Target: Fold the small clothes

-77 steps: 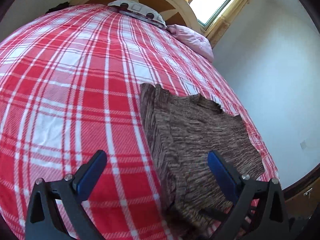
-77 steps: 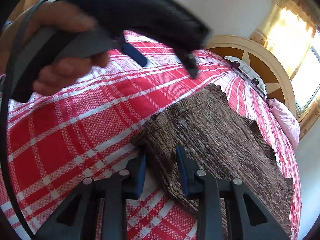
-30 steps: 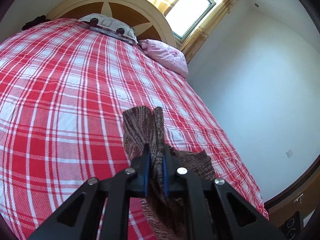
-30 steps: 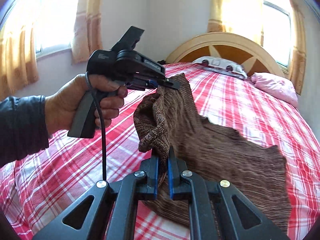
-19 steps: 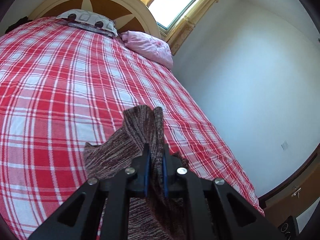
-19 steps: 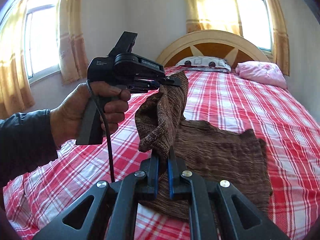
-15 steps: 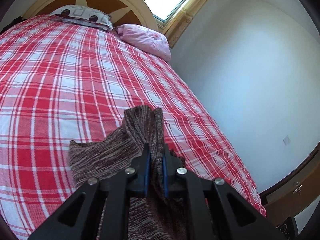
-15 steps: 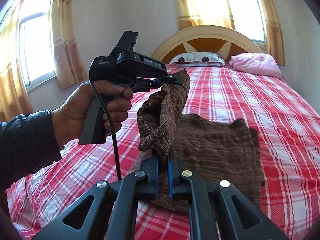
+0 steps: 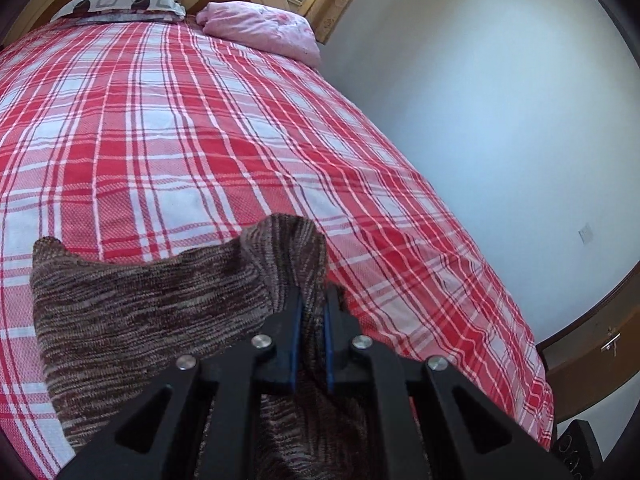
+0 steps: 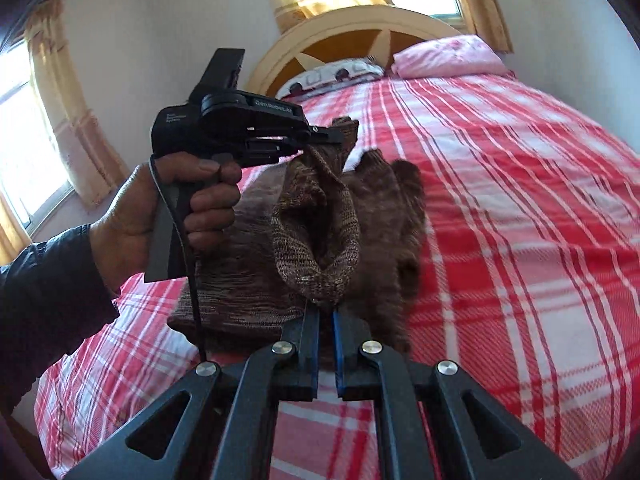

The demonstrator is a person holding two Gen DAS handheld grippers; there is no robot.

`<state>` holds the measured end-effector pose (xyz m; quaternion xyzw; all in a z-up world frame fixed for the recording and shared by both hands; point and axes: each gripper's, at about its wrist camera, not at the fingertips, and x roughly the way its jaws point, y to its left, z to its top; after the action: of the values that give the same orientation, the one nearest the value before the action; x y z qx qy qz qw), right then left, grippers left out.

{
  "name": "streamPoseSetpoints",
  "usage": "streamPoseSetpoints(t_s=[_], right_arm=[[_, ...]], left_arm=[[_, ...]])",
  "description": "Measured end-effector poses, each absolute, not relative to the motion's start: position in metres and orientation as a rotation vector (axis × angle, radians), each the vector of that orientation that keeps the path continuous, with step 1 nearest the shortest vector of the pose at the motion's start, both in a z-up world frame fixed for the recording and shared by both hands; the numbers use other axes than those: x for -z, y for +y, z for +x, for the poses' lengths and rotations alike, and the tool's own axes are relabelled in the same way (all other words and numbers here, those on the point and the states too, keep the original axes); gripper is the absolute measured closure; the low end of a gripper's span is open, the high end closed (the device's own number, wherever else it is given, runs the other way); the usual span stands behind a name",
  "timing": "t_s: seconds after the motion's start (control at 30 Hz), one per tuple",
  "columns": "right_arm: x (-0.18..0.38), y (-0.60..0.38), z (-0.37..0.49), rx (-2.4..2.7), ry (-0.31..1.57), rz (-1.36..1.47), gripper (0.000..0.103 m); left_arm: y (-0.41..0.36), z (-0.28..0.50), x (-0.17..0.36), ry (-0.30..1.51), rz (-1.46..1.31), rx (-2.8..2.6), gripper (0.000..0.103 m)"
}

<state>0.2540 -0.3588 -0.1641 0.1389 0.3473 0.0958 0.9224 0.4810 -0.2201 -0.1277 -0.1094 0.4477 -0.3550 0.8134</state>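
Observation:
A brown marled knit garment (image 9: 132, 304) lies partly on the red plaid bed, with one edge lifted. My left gripper (image 9: 311, 300) is shut on a corner of that edge; the cloth bunches up between its blue pads. In the right wrist view my right gripper (image 10: 326, 310) is shut on the other corner of the knit garment (image 10: 320, 224), which sags in a loop between the two grippers. The left gripper (image 10: 336, 138) shows there too, held by a hand (image 10: 160, 208) in a dark sleeve, above and left of mine. The rest of the garment lies folded over itself on the bed.
The red and white plaid bedspread (image 9: 180, 128) covers the whole bed. A pink pillow (image 9: 260, 28) and a patterned pillow (image 9: 120, 4) lie at the rounded headboard (image 10: 360, 28). A white wall (image 9: 500, 120) runs along the bed's right side; curtained windows (image 10: 48, 100) are to the left.
Both grippers closed on the garment's near edge, lifted it and have carried it across the bed over the rest of the garment. The cloth under them now lies doubled.

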Motion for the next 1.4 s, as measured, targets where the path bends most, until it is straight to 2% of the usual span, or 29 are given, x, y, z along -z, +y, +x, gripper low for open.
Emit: streamPoseSetpoints(t_s=[0.4, 0.43, 0.47, 0.5, 0.53, 0.57, 0.67, 0.73, 0.77, 0.8, 0.83, 0.9, 1.07, 1.23, 1.3, 1.4], right_arm=[[0.181, -0.369, 0.242, -0.168, 0.766, 0.335, 0.098], [0.181, -0.370, 0.241, -0.173, 0.760, 0.341, 0.098], [0.180, -0.371, 0.241, -0.178, 0.756, 0.342, 0.098], [0.180, -0.372, 0.240, -0.190, 0.752, 0.350, 0.098], [0.180, -0.374, 0.240, -0.199, 0.748, 0.361, 0.098], [0.181, -0.377, 0.239, -0.208, 0.742, 0.380, 0.098], [0.179, -0.385, 0.237, -0.204, 0.735, 0.414, 0.096], [0.168, -0.389, 0.229, -0.132, 0.693, 0.368, 0.083], [0.161, -0.389, 0.226, -0.116, 0.666, 0.349, 0.078], [0.151, -0.390, 0.223, -0.110, 0.626, 0.344, 0.067], [0.140, -0.389, 0.222, -0.118, 0.587, 0.345, 0.050], [0.120, -0.380, 0.228, -0.160, 0.537, 0.326, 0.030], [0.102, -0.341, 0.297, -0.393, 0.609, 0.350, 0.030], [0.142, -0.338, 0.379, -0.325, 0.827, 0.375, 0.030], [0.164, -0.360, 0.392, -0.186, 0.903, 0.405, 0.030], [0.180, -0.389, 0.391, -0.062, 0.934, 0.420, 0.031]], left_arm=[[-0.268, 0.460, 0.123, 0.904, 0.017, 0.714, 0.090], [-0.266, 0.454, 0.116, 0.880, 0.047, 0.703, 0.083], [-0.262, 0.447, 0.109, 0.855, 0.068, 0.692, 0.066], [-0.256, 0.441, 0.103, 0.826, 0.074, 0.686, 0.056], [-0.248, 0.433, 0.096, 0.790, 0.078, 0.675, 0.035], [-0.235, 0.422, 0.089, 0.748, 0.080, 0.658, 0.025], [-0.201, 0.396, 0.083, 0.703, 0.092, 0.655, 0.025], [-0.178, 0.376, 0.088, 0.690, 0.114, 0.632, 0.024], [-0.168, 0.368, 0.093, 0.686, 0.125, 0.615, 0.020], [-0.160, 0.360, 0.099, 0.689, 0.142, 0.589, 0.018], [-0.155, 0.354, 0.106, 0.691, 0.159, 0.575, 0.017], [-0.149, 0.345, 0.120, 0.695, 0.199, 0.532, 0.017], [-0.148, 0.341, 0.148, 0.766, 0.179, 0.501, 0.017], [-0.141, 0.341, 0.162, 0.810, 0.122, 0.537, 0.016], [-0.140, 0.343, 0.165, 0.832, 0.109, 0.548, 0.012], [-0.136, 0.350, 0.172, 0.875, 0.069, 0.555, 0.011]])
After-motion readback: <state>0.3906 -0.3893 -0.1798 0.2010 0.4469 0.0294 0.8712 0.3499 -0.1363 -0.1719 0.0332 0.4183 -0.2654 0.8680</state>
